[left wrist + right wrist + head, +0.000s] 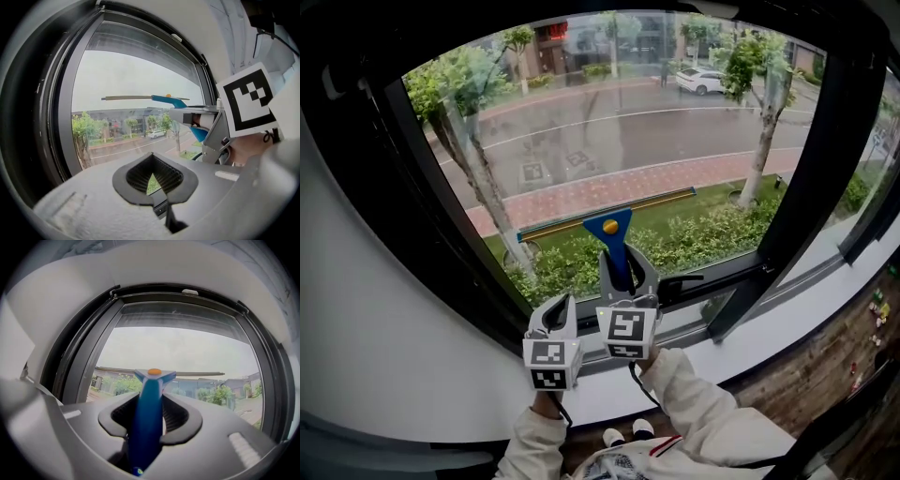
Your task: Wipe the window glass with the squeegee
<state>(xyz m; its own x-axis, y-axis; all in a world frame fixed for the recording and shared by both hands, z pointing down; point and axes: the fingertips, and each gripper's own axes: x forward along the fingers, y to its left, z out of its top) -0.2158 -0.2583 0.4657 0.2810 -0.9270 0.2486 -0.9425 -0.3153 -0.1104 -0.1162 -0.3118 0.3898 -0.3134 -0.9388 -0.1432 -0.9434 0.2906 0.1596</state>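
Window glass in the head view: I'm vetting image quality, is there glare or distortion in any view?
Head view: faint square-marker reflections float on the clear window glass; fisheye bows its dark frame. Left gripper view: overcast sky glares white. Right gripper view: blue squeegee sharp, corners vignetted black.

Outside you'll see a white car (701, 81) parked beside the wet grey road (581, 131), a red brick pavement (609, 192), a green hedge (703, 239) and a pale-trunked tree (764, 141). Your white shoes (614, 437) show below the white sill (797, 305).
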